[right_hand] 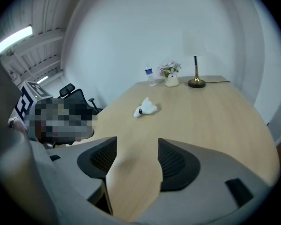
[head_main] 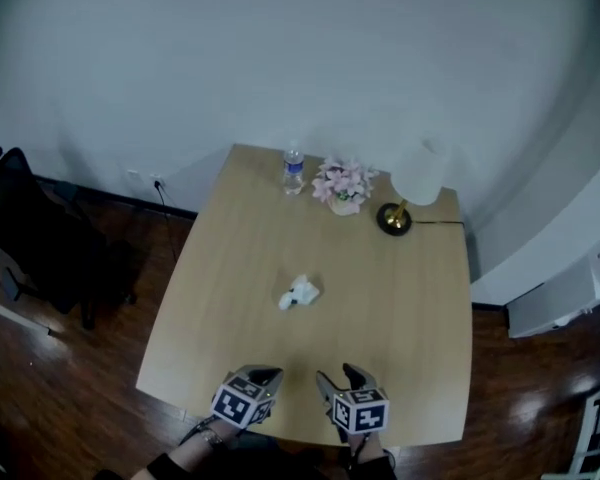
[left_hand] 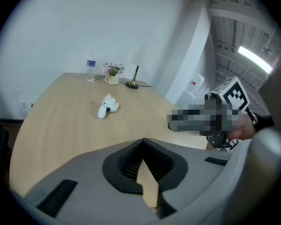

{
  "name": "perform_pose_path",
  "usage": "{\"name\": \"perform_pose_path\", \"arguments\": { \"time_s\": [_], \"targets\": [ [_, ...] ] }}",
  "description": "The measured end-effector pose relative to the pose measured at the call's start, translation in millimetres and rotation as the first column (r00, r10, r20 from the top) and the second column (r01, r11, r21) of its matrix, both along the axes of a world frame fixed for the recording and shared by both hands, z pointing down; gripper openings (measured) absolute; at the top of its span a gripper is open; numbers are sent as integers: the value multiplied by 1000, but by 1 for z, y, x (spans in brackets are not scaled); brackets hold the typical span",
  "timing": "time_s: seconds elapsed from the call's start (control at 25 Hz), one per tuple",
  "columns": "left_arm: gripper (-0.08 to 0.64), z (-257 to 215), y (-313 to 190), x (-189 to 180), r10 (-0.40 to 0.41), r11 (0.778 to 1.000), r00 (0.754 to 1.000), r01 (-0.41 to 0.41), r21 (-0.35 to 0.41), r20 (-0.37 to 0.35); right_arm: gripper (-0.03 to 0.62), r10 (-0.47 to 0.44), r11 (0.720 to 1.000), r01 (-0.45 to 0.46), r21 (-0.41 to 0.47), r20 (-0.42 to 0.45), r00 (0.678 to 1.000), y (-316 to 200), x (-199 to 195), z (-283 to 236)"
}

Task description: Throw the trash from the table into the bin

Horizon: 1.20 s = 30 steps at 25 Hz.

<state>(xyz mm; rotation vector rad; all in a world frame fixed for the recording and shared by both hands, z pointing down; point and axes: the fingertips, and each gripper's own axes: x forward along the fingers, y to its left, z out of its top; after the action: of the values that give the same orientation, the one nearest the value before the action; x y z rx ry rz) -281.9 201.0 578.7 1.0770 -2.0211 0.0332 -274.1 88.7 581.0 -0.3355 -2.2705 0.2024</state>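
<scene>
A crumpled white paper wad lies near the middle of the light wooden table; it also shows in the left gripper view as the wad and in the right gripper view as the wad. Both grippers hang over the table's near edge, well short of the wad. My left gripper has its jaw tips together with nothing between them. My right gripper stands open and empty. No bin is in view.
Along the table's far edge stand a water bottle, a small pot of pink flowers and a lamp with a brass base. A dark office chair stands on the wooden floor at the left. A white unit sits at the right.
</scene>
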Motion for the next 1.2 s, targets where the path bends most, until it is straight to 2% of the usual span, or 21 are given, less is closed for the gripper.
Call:
{"name": "perform_pose_path", "arguments": {
  "time_s": [0.12, 0.24, 0.48, 0.6, 0.84, 0.96, 1.16, 1.2],
  "targets": [
    [6, 8, 23, -20, -38, 999, 999, 38, -4, -11, 285, -41, 999, 41, 34, 5, 999, 19, -52, 10],
    [5, 18, 40, -39, -57, 998, 998, 57, -16, -17, 285, -46, 998, 46, 49, 1, 999, 30, -100, 19],
    [5, 30, 53, -65, -72, 997, 997, 72, -18, -31, 285, 2, 997, -3, 74, 5, 1000, 31, -179, 34],
    [6, 32, 53, -71, -75, 997, 996, 75, -13, -37, 285, 24, 995, -22, 97, -19, 1000, 27, -208, 47],
    [6, 40, 57, -68, -75, 997, 994, 74, -13, -76, 285, 57, 993, -45, 111, -102, 993, 26, -225, 77],
    [6, 44, 58, -62, -73, 997, 993, 72, -12, -93, 251, 65, 995, -56, 88, -103, 993, 29, -224, 78],
    [6, 50, 56, -54, -70, 998, 991, 68, -16, -110, 118, 47, 997, -40, 69, -103, 994, 38, -218, 79],
    [6, 50, 55, -52, -67, 998, 992, 66, -15, -110, 60, 47, 997, -40, 66, -100, 994, 38, -215, 78]
  ]
}}
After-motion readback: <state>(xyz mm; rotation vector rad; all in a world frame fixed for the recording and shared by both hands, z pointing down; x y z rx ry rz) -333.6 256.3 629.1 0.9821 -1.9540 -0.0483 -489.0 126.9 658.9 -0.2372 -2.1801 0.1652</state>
